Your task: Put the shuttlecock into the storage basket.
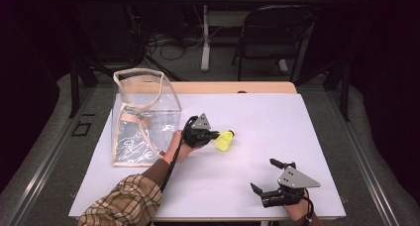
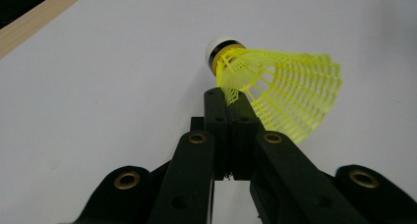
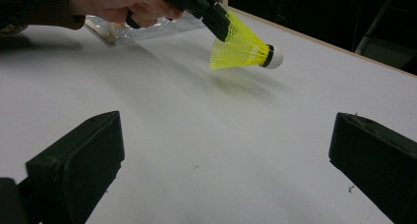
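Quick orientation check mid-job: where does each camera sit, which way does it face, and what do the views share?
High view: above the person's side, facing forward and down on the table; forearms, left gripper, right gripper, clear bag.
Left gripper view: on the left gripper, looking along jaws shut on the yellow shuttlecock.
Right gripper view: on the right gripper, jaws wide apart, facing the left hand.
Shared: all three show the shuttlecock.

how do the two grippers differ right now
The left gripper has its jaws shut on the yellow shuttlecock, pinching its mesh skirt; the right gripper has its jaws wide apart with nothing between them. The left sits mid-table near the clear bag, the right near the front edge. Both are black and hand-held.
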### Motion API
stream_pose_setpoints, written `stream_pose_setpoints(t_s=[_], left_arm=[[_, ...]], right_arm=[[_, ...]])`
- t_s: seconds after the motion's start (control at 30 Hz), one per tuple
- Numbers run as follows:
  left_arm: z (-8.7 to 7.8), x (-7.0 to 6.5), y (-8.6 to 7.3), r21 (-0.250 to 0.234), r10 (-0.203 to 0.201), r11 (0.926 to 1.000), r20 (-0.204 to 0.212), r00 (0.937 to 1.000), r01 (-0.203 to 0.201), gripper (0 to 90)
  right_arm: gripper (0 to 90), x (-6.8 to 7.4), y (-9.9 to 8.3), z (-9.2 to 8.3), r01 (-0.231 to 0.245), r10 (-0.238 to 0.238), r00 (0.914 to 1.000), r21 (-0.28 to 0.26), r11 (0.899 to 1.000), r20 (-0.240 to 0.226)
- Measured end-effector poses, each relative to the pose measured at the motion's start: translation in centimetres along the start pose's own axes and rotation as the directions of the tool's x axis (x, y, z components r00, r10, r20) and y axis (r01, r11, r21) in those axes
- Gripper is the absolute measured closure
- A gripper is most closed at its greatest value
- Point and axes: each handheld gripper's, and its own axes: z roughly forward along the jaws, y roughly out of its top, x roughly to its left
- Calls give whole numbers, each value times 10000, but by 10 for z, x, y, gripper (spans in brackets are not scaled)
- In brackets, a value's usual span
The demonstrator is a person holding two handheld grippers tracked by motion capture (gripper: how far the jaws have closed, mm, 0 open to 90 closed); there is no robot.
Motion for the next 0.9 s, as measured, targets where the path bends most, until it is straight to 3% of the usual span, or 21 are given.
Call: stream_pose_setpoints(t_s=[0.63,0.9], left_arm=[[-24,0,-1,-189,-418,9990,-573,9975,407,897],[-35,1,-3,-316,-678,9974,-909,9936,652,896]], right_arm=[[0,0,0,0,-56,56,10000,22,10000,-8],[0,0,-1,0,-53,53,10000,48,10000,7]])
